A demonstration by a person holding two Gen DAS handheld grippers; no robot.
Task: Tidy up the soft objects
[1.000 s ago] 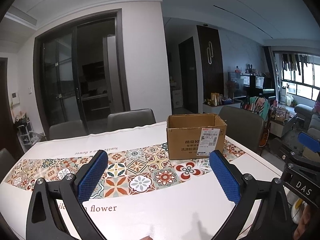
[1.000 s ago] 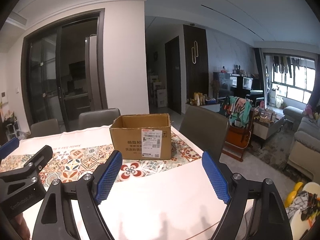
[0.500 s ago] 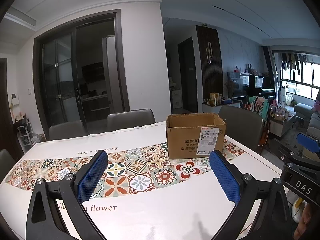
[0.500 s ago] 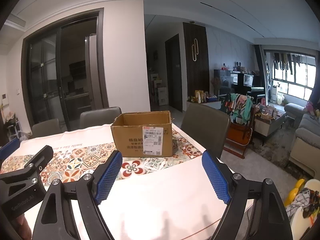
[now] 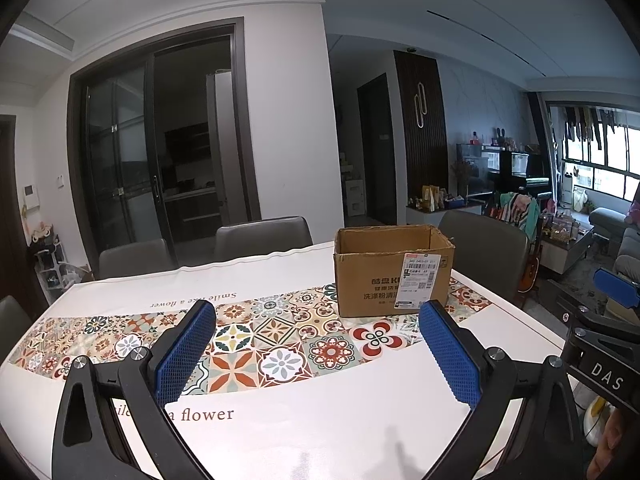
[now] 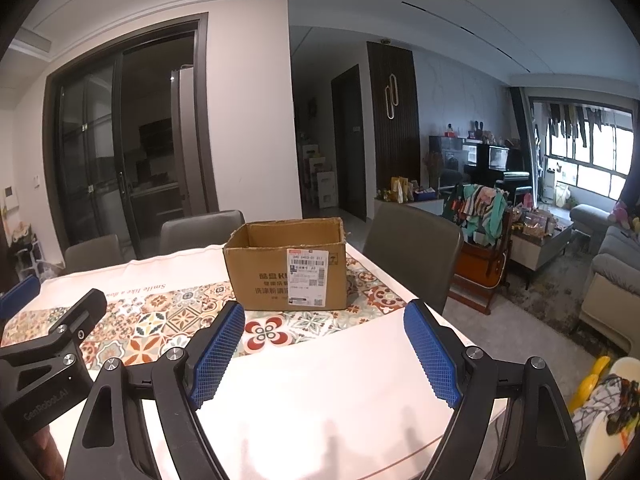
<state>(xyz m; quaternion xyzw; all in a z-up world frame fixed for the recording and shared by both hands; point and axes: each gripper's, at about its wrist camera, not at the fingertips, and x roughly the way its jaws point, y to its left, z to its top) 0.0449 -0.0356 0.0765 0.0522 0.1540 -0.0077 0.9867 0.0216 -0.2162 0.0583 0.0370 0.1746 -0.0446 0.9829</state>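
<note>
An open brown cardboard box (image 5: pixel 394 270) with a white shipping label stands on the patterned tile strip of the white tablecloth (image 5: pixel 280 420); the right wrist view shows the same box (image 6: pixel 286 266) straight ahead. My left gripper (image 5: pixel 318 350) hovers over the near part of the table, open, nothing between its blue pads. My right gripper (image 6: pixel 324 354) is beside it to the right, also open and empty. Each gripper's black body shows at the other view's edge. No soft object lies on the table in either view.
Grey chairs (image 5: pixel 262 236) stand along the far side and one chair (image 6: pixel 414 248) at the right end. The table's right edge (image 6: pixel 452 332) drops to the floor. Something pale and patterned (image 6: pixel 604 408) lies low at the right. A sofa (image 6: pixel 612 276) is beyond.
</note>
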